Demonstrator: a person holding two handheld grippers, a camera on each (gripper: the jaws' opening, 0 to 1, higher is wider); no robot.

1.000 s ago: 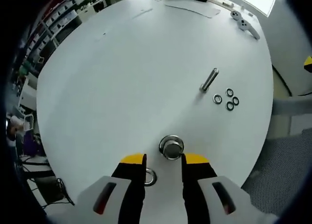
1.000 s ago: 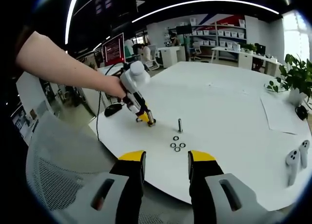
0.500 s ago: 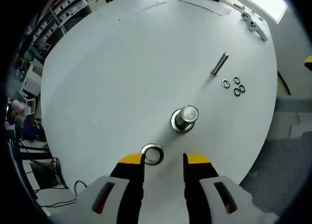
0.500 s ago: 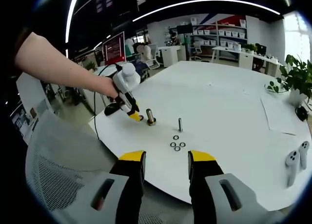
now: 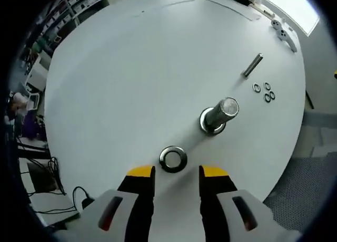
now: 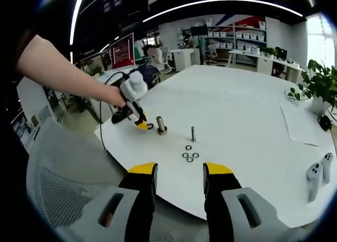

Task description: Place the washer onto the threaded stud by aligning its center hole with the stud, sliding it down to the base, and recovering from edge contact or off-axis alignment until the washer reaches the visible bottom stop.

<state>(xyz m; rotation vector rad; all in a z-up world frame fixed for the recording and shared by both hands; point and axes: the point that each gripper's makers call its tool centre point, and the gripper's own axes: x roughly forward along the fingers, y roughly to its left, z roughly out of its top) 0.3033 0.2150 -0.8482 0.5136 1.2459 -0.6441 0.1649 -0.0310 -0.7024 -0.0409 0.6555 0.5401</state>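
Our left gripper point(image 5: 175, 174) hovers with jaws apart and empty above the washer point(image 5: 173, 159) lying flat on the bench point(image 5: 131, 68) near the stud point(image 5: 220, 115), our right gripper point(image 6: 179, 171) idle and open, so we risk skidding the thin ring away.

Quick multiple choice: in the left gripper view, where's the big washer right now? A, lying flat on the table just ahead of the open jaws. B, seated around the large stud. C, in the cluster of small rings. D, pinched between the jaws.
A: the washer lies flat on the white table, just ahead of the left gripper, apart from the large stud.
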